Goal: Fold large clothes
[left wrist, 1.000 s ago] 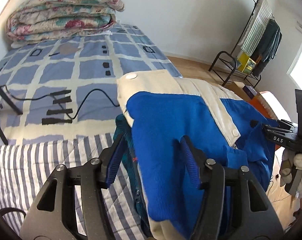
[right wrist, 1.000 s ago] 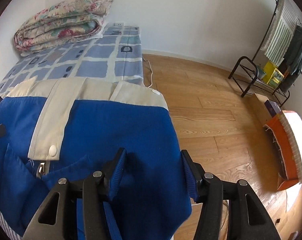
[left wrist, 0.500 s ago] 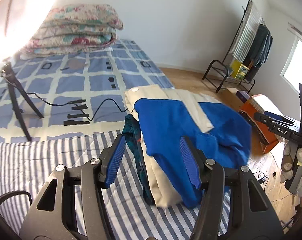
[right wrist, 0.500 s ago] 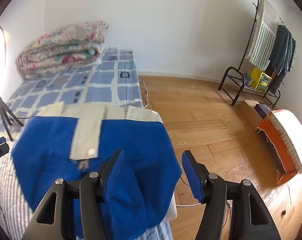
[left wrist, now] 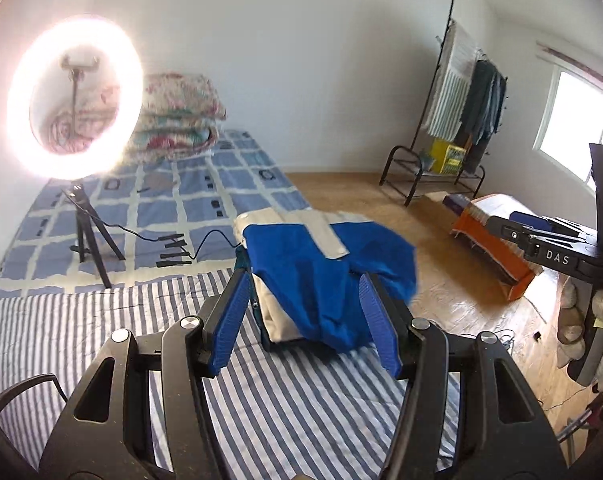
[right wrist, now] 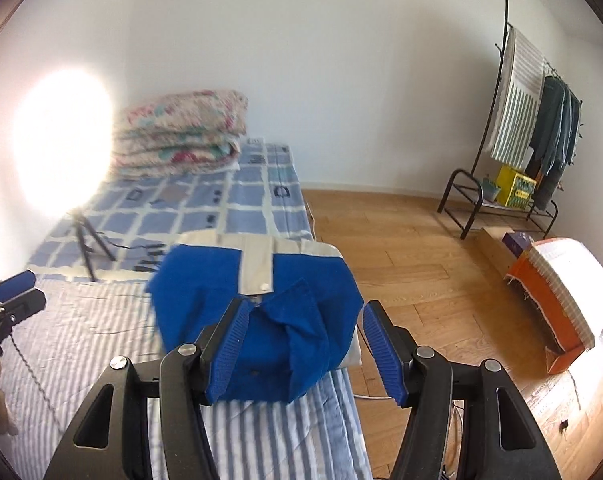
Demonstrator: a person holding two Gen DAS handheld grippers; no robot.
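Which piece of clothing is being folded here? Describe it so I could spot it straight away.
Find the bed along the left wall, with a grey-and-white striped sheet at its near end. On that sheet, by the edge facing the wooden floor, lies the folded jacket. It is the only bright blue thing with cream panels and a snap-button strip, unlike the flowery quilt stacked by the far wall.

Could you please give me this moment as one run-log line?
left gripper: open, empty | right gripper: open, empty | jacket: folded on bed

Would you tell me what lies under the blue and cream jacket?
The jacket lies on a dark teal garment on the striped bedspread. Only the teal edge shows; the rest is covered.
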